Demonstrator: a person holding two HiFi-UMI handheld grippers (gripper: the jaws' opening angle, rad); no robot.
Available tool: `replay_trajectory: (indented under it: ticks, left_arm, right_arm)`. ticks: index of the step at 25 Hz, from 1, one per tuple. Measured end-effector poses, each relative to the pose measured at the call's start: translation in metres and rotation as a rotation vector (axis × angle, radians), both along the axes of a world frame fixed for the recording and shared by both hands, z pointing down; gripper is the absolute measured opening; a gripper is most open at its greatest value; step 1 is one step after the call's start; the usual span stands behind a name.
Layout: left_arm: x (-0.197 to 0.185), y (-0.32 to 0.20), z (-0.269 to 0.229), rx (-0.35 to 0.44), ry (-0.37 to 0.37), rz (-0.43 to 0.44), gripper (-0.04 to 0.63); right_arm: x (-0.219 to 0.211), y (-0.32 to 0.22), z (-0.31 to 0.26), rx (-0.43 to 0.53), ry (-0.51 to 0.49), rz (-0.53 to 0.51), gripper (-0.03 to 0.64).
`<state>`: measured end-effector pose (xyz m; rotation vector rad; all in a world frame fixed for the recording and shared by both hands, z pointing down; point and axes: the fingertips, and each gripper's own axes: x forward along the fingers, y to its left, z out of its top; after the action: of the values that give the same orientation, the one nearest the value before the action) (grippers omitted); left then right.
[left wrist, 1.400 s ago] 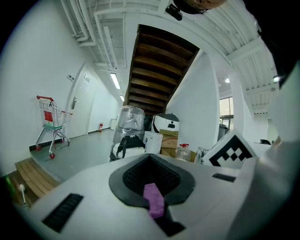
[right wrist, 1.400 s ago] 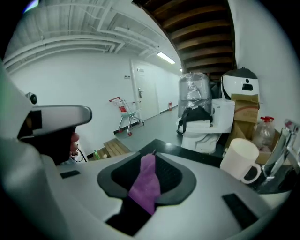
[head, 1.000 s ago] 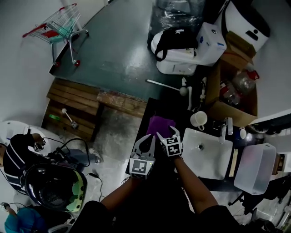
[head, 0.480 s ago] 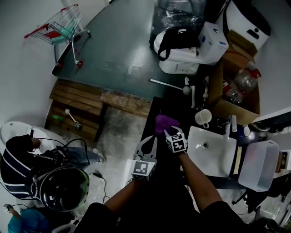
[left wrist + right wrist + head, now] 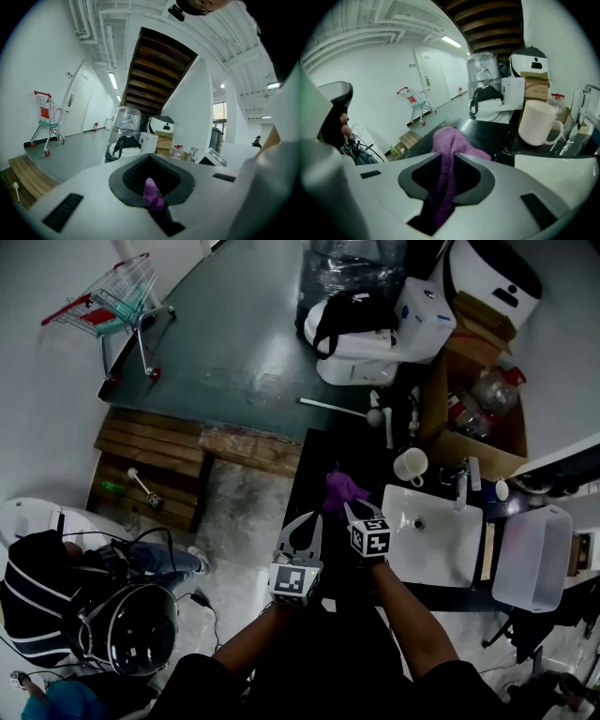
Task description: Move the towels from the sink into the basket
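My right claw [image 5: 349,510] has just been closing and now pinches the purple towel [image 5: 340,487], bunched on the black counter [image 5: 314,470] beside the sink [image 5: 441,563]. It looks soft, light and floppy, so a thick fold suits best. My left claw [image 5: 307,526] is drawn together, clear of it

The right hand-held gripper [image 5: 349,509] has its tips at a purple towel [image 5: 341,487], bunched on the dark tabletop [image 5: 323,456] just ahead of it. Its jaws have just been closing with the towel between them. The left hand-held gripper [image 5: 302,526] hovers just to its left, tips together. A white sink [image 5: 441,554] lies right of the right one, and a mug [image 5: 410,465] stands beyond.
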<state>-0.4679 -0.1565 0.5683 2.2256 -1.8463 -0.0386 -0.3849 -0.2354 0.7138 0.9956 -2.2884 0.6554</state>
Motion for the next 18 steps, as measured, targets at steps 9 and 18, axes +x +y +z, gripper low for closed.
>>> replay_trajectory:
  ticks: [9, 18]
  left_arm:
    - [0.043, 0.007, -0.013, -0.011, -0.014, 0.077, 0.014]
    - [0.102, 0.024, -0.023, -0.006, -0.121, 0.12, 0.014]
  right_arm:
    - [0.034, 0.03, -0.057, 0.103, -0.073, 0.077, 0.094]
    - [0.091, 0.066, -0.114, 0.232, -0.125, 0.122, 0.094]
